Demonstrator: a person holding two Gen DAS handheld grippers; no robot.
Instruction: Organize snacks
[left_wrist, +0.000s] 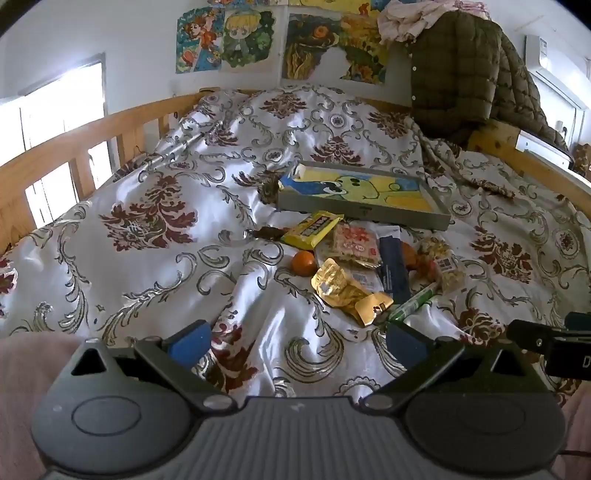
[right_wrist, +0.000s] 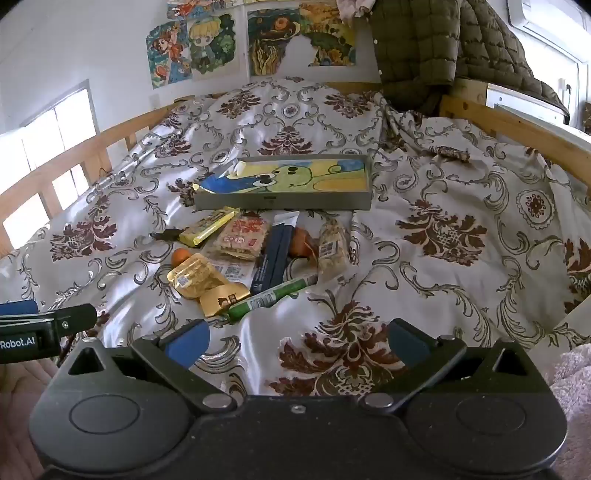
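A pile of snacks lies on a patterned quilt: a yellow packet (left_wrist: 310, 229) (right_wrist: 208, 226), a gold foil packet (left_wrist: 345, 290) (right_wrist: 201, 280), a small orange (left_wrist: 303, 263) (right_wrist: 180, 255), a red-printed cracker pack (left_wrist: 352, 242) (right_wrist: 242, 236), a dark blue bar (left_wrist: 394, 266) (right_wrist: 275, 254), a green stick (left_wrist: 415, 301) (right_wrist: 273, 295) and a clear nut bag (left_wrist: 445, 264) (right_wrist: 332, 249). A grey tray (left_wrist: 364, 212) (right_wrist: 284, 202) with a cartoon lining sits just behind them. My left gripper (left_wrist: 297, 341) is open and empty, short of the pile. My right gripper (right_wrist: 297, 341) is open and empty, below and right of the pile.
Wooden bed rails (left_wrist: 66, 155) (right_wrist: 517, 125) run along both sides. An olive puffer jacket (left_wrist: 469, 74) (right_wrist: 436, 44) hangs at the far right corner. Posters (left_wrist: 236, 40) cover the wall. A pink fleece (right_wrist: 572, 387) lies at the near right.
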